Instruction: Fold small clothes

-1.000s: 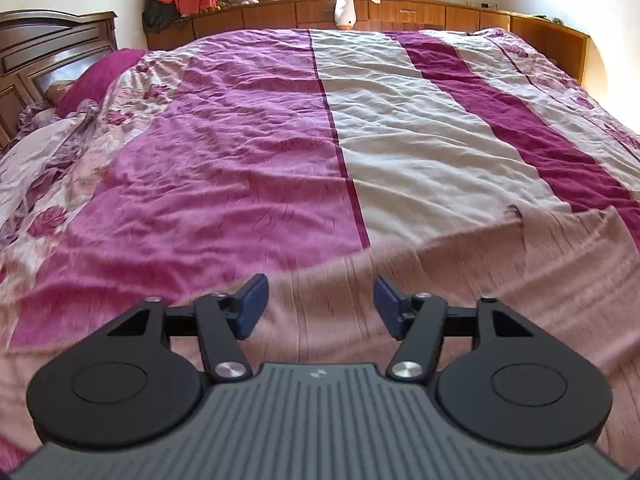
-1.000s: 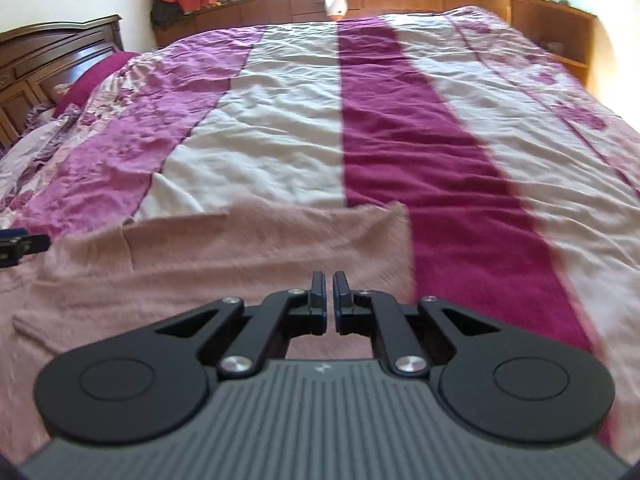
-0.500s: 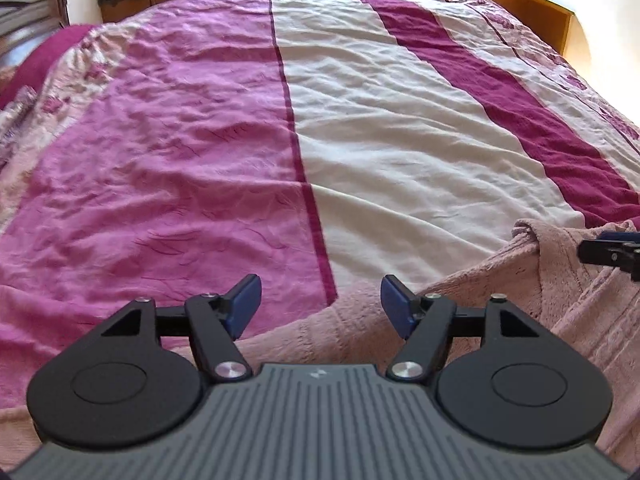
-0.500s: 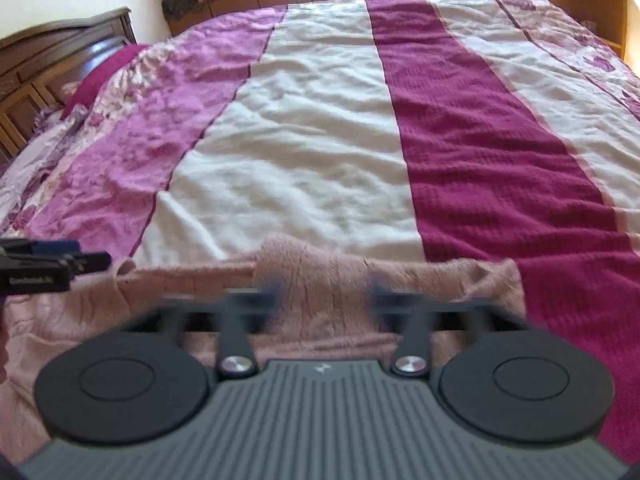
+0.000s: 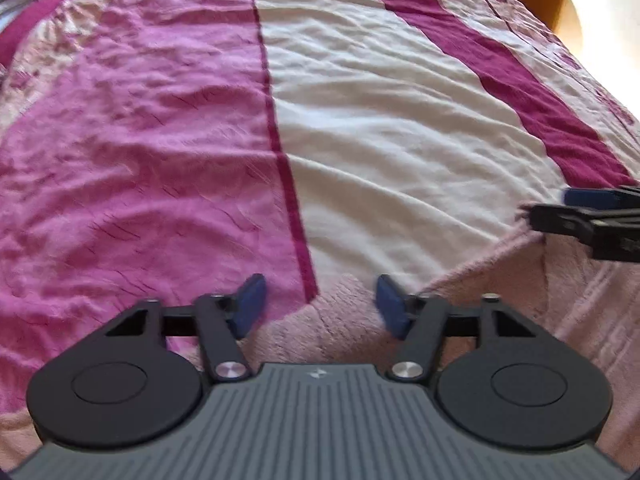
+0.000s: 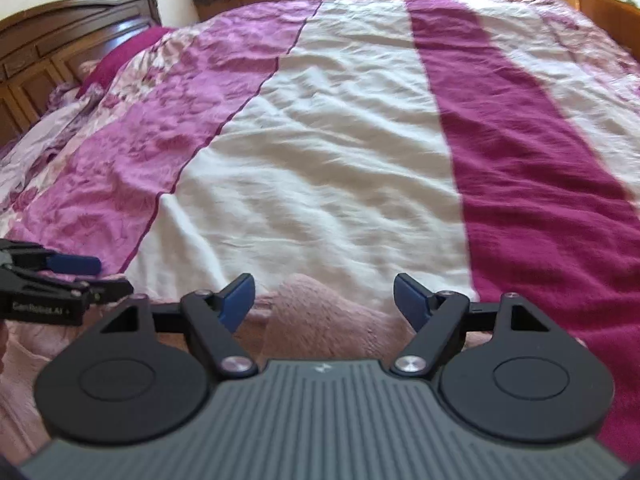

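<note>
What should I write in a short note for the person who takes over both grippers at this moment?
Left gripper: open, empty, above the near edge of the pink garment.
Right gripper: open, empty, above a raised fold of the same garment.
The garment lies on the striped bedspread at its near edge, rumpled.
Done: cannot tell how many folds are made; nothing is held.
Left: grip the garment, finish the fold and flatten it.

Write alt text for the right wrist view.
The right claw hangs open over a bunched pink garment on a bed with a striped bedspread. The left claw pokes in from the left edge, also open.
</note>
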{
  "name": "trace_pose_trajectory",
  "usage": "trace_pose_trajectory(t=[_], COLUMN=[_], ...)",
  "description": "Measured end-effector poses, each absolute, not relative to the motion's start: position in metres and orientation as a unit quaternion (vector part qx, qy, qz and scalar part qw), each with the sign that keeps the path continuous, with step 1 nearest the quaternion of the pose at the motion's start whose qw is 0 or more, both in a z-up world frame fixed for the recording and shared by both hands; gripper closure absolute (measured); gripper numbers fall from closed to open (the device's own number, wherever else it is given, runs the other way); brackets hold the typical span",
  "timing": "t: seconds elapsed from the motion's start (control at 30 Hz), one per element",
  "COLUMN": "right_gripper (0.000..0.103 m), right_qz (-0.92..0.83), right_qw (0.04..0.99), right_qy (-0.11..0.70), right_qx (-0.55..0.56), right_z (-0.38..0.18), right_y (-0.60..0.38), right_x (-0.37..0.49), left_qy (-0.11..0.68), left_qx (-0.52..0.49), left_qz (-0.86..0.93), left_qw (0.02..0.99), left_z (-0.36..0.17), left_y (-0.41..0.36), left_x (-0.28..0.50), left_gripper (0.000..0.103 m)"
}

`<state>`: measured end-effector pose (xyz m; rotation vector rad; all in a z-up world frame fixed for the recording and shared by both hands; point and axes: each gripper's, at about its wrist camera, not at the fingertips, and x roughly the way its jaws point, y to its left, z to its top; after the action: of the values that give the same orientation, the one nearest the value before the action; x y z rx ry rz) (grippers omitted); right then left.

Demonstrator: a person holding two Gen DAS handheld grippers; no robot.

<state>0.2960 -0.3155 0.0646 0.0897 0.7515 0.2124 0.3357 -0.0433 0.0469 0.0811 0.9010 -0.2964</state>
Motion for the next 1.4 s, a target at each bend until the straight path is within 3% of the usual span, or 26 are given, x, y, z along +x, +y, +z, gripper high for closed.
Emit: trace_pose_trajectory(t=[0.03, 0.07, 0.13, 0.23, 0.67, 0.83, 0.87, 0.93, 0.97, 1.0, 1.03, 1.1, 1.2, 1.3, 1.4], right_gripper=[0.038, 0.046, 0.078, 0.090, 0.092, 0.087, 0.082, 0.057, 0.054, 0.052, 0.052, 0.052, 0.052, 0.053, 0.055], right_qz=[0.108, 0.115, 0.129, 0.139, 0.134, 0.097, 0.088, 0.078, 0.077, 0.080, 0.086, 0.092, 0.090, 0.105, 0.114], right_qw=[0.919, 0.913, 0.909, 0.918, 0.962, 0.961, 0.959, 0.961, 0.963, 0.965, 0.966, 0.966, 0.962, 0.957, 0.955], right_qy=[0.377, 0.389, 0.395, 0.372, 0.239, 0.257, 0.264, 0.258, 0.244, 0.232, 0.226, 0.224, 0.238, 0.253, 0.263], right_qx=[0.043, 0.042, 0.035, 0.022, -0.001, 0.033, 0.046, 0.069, 0.081, 0.088, 0.092, 0.096, 0.093, 0.092, 0.072], right_z=[0.063, 0.060, 0.058, 0.064, 0.074, 0.066, 0.065, 0.067, 0.069, 0.071, 0.073, 0.077, 0.076, 0.073, 0.067], right_y=[-0.314, -0.311, -0.308, -0.307, -0.319, -0.305, -0.304, -0.306, -0.310, -0.314, -0.318, -0.328, -0.340, -0.343, -0.337], right_x=[0.300, 0.303, 0.303, 0.288, 0.230, 0.265, 0.271, 0.272, 0.266, 0.260, 0.255, 0.246, 0.235, 0.227, 0.223], left_qy=[0.441, 0.447, 0.444, 0.427, 0.278, 0.305, 0.315, 0.319, 0.315, 0.309, 0.300, 0.282, 0.275, 0.286, 0.304], left_qx=[0.031, 0.022, 0.011, 0.001, 0.025, 0.028, 0.018, -0.007, -0.022, -0.029, -0.030, -0.021, -0.008, 0.001, 0.009], left_qz=[-0.147, -0.148, -0.146, -0.134, -0.081, -0.053, -0.048, -0.048, -0.057, -0.064, -0.071, -0.076, -0.055, -0.045, -0.050], left_qw=[0.885, 0.882, 0.884, 0.894, 0.957, 0.950, 0.948, 0.947, 0.947, 0.949, 0.951, 0.956, 0.960, 0.957, 0.951], left_z=[0.045, 0.044, 0.043, 0.049, 0.071, 0.047, 0.044, 0.044, 0.047, 0.050, 0.054, 0.064, 0.073, 0.072, 0.063], left_y=[-0.043, -0.042, -0.041, -0.038, -0.047, -0.061, -0.060, -0.052, -0.046, -0.040, -0.036, -0.027, -0.017, -0.010, -0.012], left_x=[0.336, 0.335, 0.330, 0.317, 0.258, 0.286, 0.290, 0.289, 0.286, 0.283, 0.279, 0.271, 0.266, 0.268, 0.268], left_gripper=[0.064, 0.070, 0.086, 0.094, 0.094, 0.092, 0.092, 0.072, 0.064, 0.047, 0.038, 0.036, 0.039, 0.066, 0.078])
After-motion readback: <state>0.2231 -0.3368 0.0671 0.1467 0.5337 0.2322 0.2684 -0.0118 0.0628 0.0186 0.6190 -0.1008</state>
